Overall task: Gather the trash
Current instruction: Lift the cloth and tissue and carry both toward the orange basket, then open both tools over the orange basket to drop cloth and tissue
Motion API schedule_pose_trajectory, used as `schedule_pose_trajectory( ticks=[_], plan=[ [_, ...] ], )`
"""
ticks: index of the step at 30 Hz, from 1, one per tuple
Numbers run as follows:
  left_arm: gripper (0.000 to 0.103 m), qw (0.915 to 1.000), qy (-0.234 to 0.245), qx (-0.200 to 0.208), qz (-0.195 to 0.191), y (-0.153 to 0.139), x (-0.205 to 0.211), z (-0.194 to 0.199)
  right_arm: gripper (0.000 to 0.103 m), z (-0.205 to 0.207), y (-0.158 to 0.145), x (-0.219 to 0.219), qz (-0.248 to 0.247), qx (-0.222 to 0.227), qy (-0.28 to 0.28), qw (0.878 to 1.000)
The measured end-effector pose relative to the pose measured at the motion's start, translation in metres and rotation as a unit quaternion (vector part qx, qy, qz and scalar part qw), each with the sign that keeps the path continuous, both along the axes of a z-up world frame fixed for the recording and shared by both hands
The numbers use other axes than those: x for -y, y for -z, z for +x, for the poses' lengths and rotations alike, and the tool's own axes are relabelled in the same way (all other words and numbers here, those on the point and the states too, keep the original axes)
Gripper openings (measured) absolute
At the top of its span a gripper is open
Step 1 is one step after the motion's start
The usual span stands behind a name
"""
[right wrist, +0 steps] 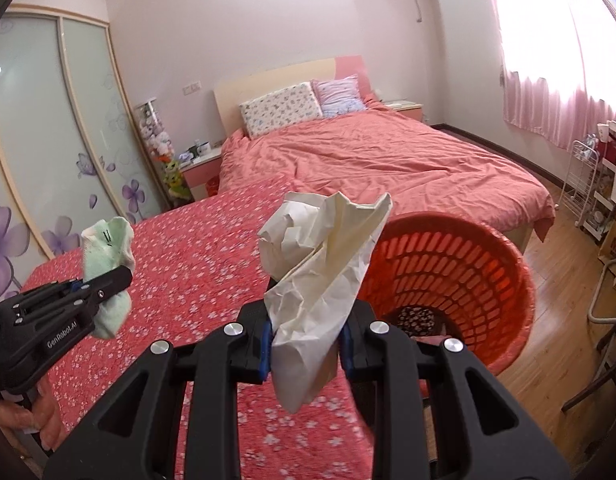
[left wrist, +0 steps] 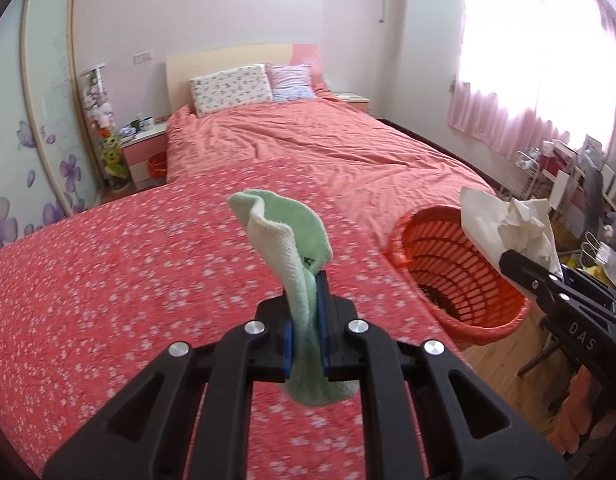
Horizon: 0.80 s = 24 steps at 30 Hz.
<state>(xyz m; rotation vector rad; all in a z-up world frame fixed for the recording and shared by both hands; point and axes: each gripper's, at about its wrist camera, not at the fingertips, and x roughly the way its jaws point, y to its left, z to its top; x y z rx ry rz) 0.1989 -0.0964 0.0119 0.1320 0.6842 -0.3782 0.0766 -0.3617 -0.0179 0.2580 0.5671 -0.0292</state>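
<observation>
Pink walls and a flower-printed red bedspread (left wrist: 128,280) fill the bedroom ahead of me. On the left, my left gripper (left wrist: 306,320) is clamped nearly closed on a green-and-white sock (left wrist: 292,240), which stands up between the blue pads above the bedspread. To its right, my right gripper (right wrist: 306,344) is closed partway on a crumpled sheet of white paper (right wrist: 323,272) (bulky enough to hold the jaws apart). Farther right, the orange basket (right wrist: 467,264) sits beside the bed, something dark in its bottom.
</observation>
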Motion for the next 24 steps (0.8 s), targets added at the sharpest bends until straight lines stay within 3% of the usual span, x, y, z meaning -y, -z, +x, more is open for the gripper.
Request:
schedule_pose_trajectory(
  ticks=[19,24],
  plan=[
    [0.011,0.9914,0.123,-0.029,-0.031,0.020,0.146,0.009,0.026,0.016,0.016,0.095,0.043,-0.005,0.079,0.996],
    [0.017,0.9895,0.137,-0.040,-0.023,0.035,0.185,0.026,0.028,0.031,0.026,0.119,0.069,-0.011,0.090,0.993]
  ],
)
